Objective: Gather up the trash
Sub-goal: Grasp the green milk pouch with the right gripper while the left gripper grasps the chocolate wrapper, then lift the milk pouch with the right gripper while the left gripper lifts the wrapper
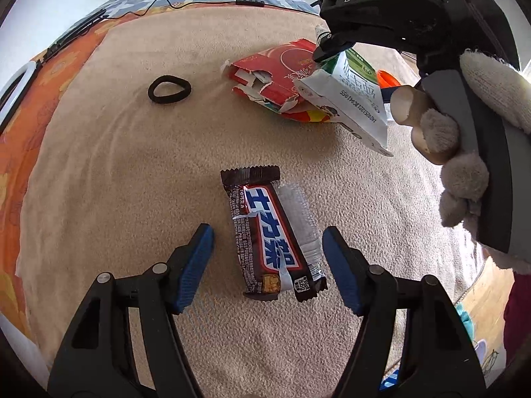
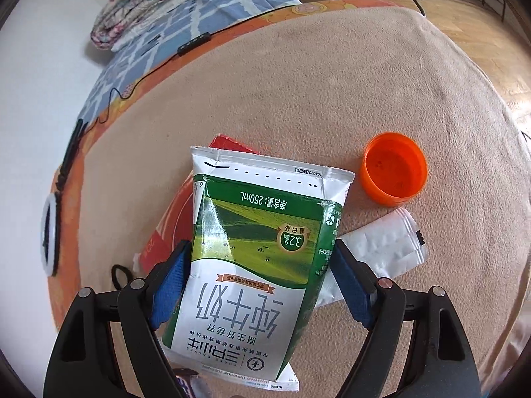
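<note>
Beige fleece blanket (image 1: 116,172) covers the bed and carries every item recorded here; an orange patterned sheet (image 1: 23,152) shows beyond its left edge.

Left gripper (image 1: 267,258): fingers spread wide and grasping nothing. Its blue pads (image 1: 195,265) stand on either side of a dark brown chocolate bar wrapper (image 1: 268,232), apart from it. The wrapper lies flat near the middle of the blanket, with a clear crinkled plastic scrap (image 1: 298,215) touching its right side.

Right gripper (image 2: 260,285): fingers clenched on a green and white milk carton (image 2: 255,265), flattened, print upside down to the camera. In the left wrist view the carton (image 1: 351,99) hangs tilted from this gripper above the blanket. A gloved hand (image 1: 464,152) holds the gripper's handle.

Below and behind the carton lies a torn red cardboard box (image 1: 275,79), toward the far edge of the blanket. A black hair tie (image 1: 169,89) lies to its left, well apart.

An orange plastic cap (image 2: 395,169), open side up, sits toward the blanket's right edge. A white sachet (image 2: 381,252) lies nearer, just beside the carton's right edge as seen; contact cannot be told.
</note>
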Action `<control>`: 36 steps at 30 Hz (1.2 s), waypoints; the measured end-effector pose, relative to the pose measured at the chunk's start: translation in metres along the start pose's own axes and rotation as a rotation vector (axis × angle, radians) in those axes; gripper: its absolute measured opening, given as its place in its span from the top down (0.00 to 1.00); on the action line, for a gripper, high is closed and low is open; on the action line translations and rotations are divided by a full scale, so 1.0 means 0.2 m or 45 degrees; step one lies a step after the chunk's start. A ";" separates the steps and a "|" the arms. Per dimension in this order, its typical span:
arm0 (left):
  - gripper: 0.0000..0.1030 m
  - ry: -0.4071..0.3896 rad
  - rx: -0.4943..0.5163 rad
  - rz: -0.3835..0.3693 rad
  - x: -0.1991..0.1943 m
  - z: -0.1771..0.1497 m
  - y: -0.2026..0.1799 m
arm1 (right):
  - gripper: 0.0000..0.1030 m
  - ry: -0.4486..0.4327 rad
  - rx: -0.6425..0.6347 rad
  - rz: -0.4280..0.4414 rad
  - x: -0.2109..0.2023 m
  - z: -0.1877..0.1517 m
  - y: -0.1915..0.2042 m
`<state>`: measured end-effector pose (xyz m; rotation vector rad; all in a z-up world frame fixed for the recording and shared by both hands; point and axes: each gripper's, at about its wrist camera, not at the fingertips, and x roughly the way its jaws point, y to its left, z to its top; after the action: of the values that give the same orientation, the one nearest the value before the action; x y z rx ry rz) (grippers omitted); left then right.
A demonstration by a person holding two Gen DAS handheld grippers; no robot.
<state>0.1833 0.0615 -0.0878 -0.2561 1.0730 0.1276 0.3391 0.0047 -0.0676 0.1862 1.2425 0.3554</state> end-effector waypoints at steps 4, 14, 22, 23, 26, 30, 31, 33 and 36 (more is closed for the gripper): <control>0.57 -0.019 0.053 0.072 0.00 -0.01 -0.01 | 0.20 0.001 -0.051 0.031 -0.04 -0.05 -0.02; 0.92 -0.024 -0.031 0.020 -0.05 -0.03 0.11 | 0.35 -0.036 -0.168 0.098 -0.16 -0.13 -0.07; 0.94 -0.055 -0.044 0.003 -0.11 -0.05 0.14 | 0.40 -0.067 -0.216 0.115 -0.18 -0.18 -0.08; 0.94 -0.059 -0.050 -0.007 -0.12 -0.05 0.15 | 0.45 -0.083 -0.218 0.118 -0.20 -0.18 -0.08; 0.94 -0.076 -0.058 -0.025 -0.16 -0.06 0.16 | 0.85 -0.098 -0.276 0.127 -0.25 -0.21 -0.05; 0.94 -0.076 -0.066 -0.024 -0.18 -0.07 0.16 | 0.79 -0.061 -0.324 0.060 -0.23 -0.23 -0.05; 0.94 -0.076 -0.069 -0.025 -0.18 -0.07 0.16 | 0.61 -0.061 -0.324 0.027 -0.22 -0.23 -0.05; 0.94 -0.081 -0.068 -0.027 -0.19 -0.07 0.16 | 0.35 -0.097 -0.338 -0.010 -0.23 -0.24 -0.06; 0.94 -0.086 -0.060 -0.026 -0.20 -0.08 0.15 | 0.21 -0.123 -0.400 -0.123 -0.22 -0.24 -0.04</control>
<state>0.1441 0.0879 -0.0645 -0.3027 1.0010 0.1425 0.2829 -0.0218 -0.0466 -0.1244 1.0808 0.4467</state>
